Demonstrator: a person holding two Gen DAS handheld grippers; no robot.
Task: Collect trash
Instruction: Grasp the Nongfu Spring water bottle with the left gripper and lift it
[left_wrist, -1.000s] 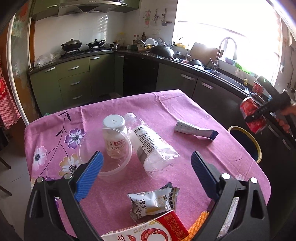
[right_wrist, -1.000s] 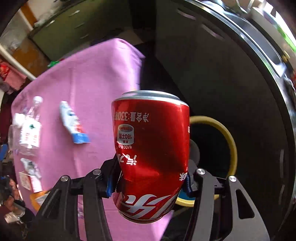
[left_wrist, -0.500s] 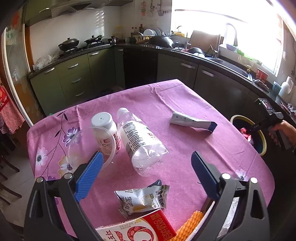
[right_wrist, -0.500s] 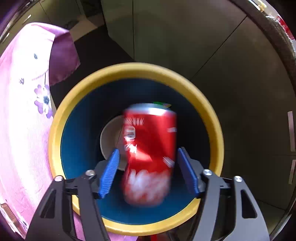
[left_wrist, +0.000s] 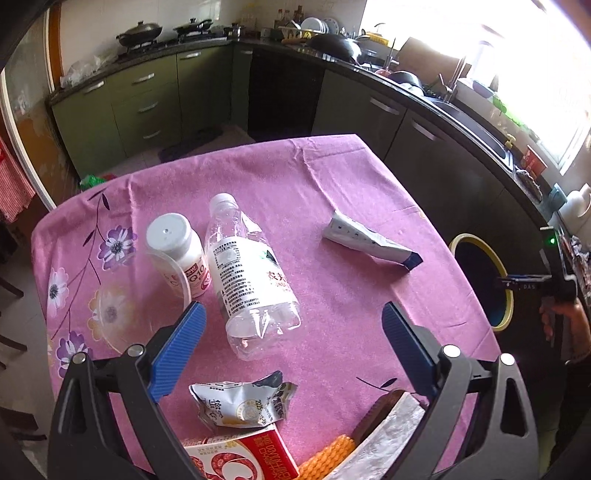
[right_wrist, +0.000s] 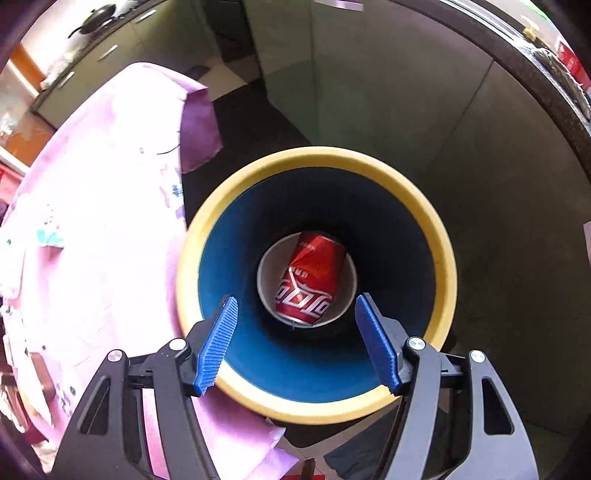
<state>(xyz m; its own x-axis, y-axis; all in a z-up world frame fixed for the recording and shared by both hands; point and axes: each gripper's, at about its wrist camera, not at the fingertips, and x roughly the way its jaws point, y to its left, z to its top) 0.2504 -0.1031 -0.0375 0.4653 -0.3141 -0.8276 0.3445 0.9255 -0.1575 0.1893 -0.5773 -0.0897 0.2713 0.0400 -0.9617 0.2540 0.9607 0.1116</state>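
My right gripper (right_wrist: 295, 332) is open and empty, hanging over the yellow-rimmed blue bin (right_wrist: 439, 236). The dented red can (right_wrist: 308, 280) lies at the bin's bottom. My left gripper (left_wrist: 291, 343) is open and empty above the pink-clothed table (left_wrist: 332, 177). On the table lie a crushed clear bottle (left_wrist: 247, 273), a white pill jar (left_wrist: 177, 251), a clear plastic bowl (left_wrist: 110, 317), a silver tube (left_wrist: 369, 243), a crumpled snack wrapper (left_wrist: 243, 404) and a red carton (left_wrist: 247, 459). The bin (left_wrist: 504, 291) stands beside the table's right edge, with the right gripper (left_wrist: 517, 282) over it.
Dark kitchen cabinets and a counter with sink (left_wrist: 461, 110) curve around the far and right sides. An orange corn-like item (left_wrist: 325, 454) and a foil packet (left_wrist: 388, 432) lie at the near table edge. The tablecloth (right_wrist: 92, 221) hangs left of the bin.
My right gripper carried the red can over the bin, opened and dropped it; the can now lies at the bottom. My left gripper rose slightly above the table, still open.
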